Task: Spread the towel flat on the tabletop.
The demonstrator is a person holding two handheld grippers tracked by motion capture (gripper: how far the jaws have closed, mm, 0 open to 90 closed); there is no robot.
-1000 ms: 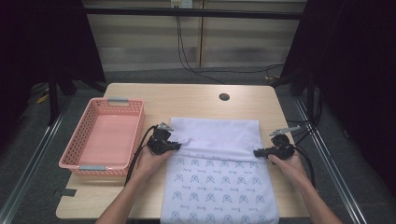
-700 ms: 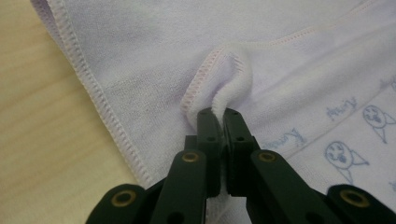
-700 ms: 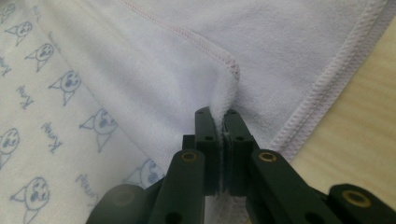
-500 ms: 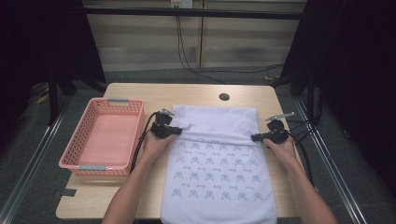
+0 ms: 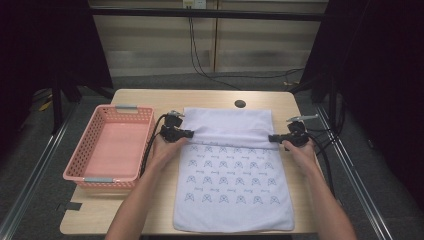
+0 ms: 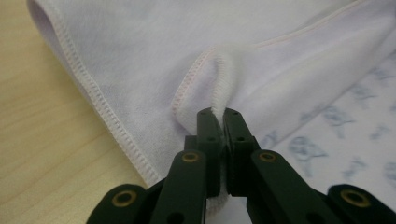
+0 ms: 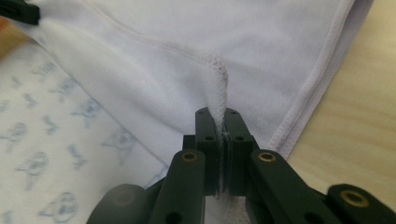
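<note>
A white cloth printed with small blue motifs (image 5: 232, 180) lies spread on the pale wooden table (image 5: 145, 97), its near edge reaching the table's front and its far part folded back so that the plain white underside faces up. The fold runs straight across between the two hands.

The left gripper (image 5: 184, 133) sits at the left end of that fold, held in the person's left hand (image 5: 165, 147). In the left gripper view, its black jaws are clamped together on a stitched hem of the cloth, which bunches up into a small ridge right above the tips. The bare table shows beside the cloth's seamed edge.

The right gripper (image 5: 274, 138) is at the right end of the fold, in the right hand (image 5: 299, 149). Its own view shows the jaws pressed tight on a pinched corner of hem, the fabric rising in a narrow peak from between them, with the table's wood just beyond the cloth's edge.

A pink plastic lattice basket (image 5: 80, 167) stands on the table to the left of the cloth, near the left forearm but apart from the fabric. A black cable (image 5: 150, 145) trails from the left gripper along its side.
</note>
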